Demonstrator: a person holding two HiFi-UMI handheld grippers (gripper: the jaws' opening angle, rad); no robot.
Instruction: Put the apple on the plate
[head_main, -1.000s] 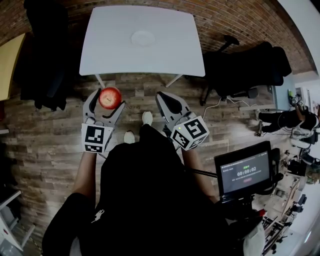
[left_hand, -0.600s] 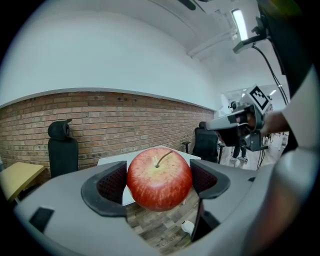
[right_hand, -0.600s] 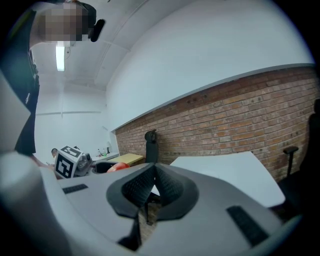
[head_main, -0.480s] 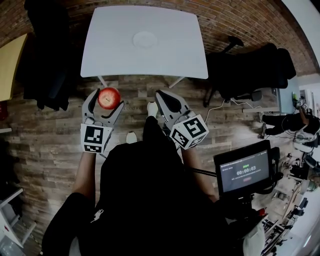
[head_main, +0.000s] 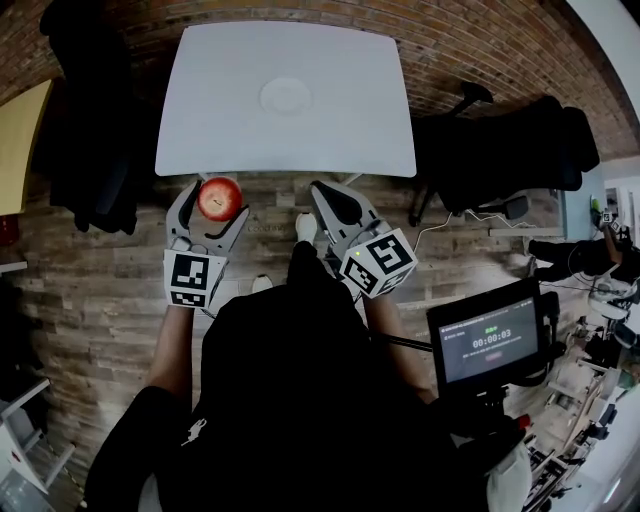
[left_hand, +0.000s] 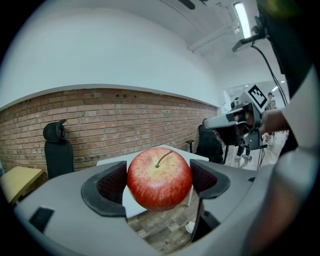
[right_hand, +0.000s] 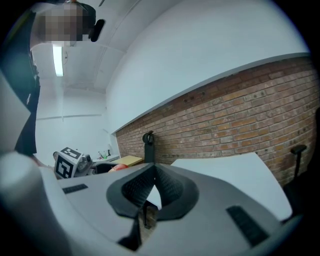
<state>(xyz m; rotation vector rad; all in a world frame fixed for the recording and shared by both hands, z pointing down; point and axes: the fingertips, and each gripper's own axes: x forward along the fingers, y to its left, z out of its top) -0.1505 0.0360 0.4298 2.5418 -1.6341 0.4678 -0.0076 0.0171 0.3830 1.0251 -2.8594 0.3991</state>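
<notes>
My left gripper (head_main: 215, 205) is shut on a red apple (head_main: 220, 197), held over the wooden floor just short of the white table (head_main: 340, 120). In the left gripper view the apple (left_hand: 159, 178) sits stem up between the two dark pads (left_hand: 107, 186), and my left gripper (left_hand: 159, 181) points at the table. A white plate (head_main: 287, 96) lies near the middle of the table, well beyond the apple. My right gripper (head_main: 333, 205) is beside the left one, at the table's near edge. Its jaws (right_hand: 151, 187) touch with nothing between them.
Black office chairs (head_main: 500, 140) stand right of the table and dark chairs (head_main: 85, 120) left of it. A yellow table (head_main: 18, 130) is at the far left. A monitor on a stand (head_main: 490, 345) is at my right. A brick wall (left_hand: 100, 120) runs behind the table.
The table and plate have drawn slightly nearer in the head view. Both grippers keep their pose, and the apple stays held.
</notes>
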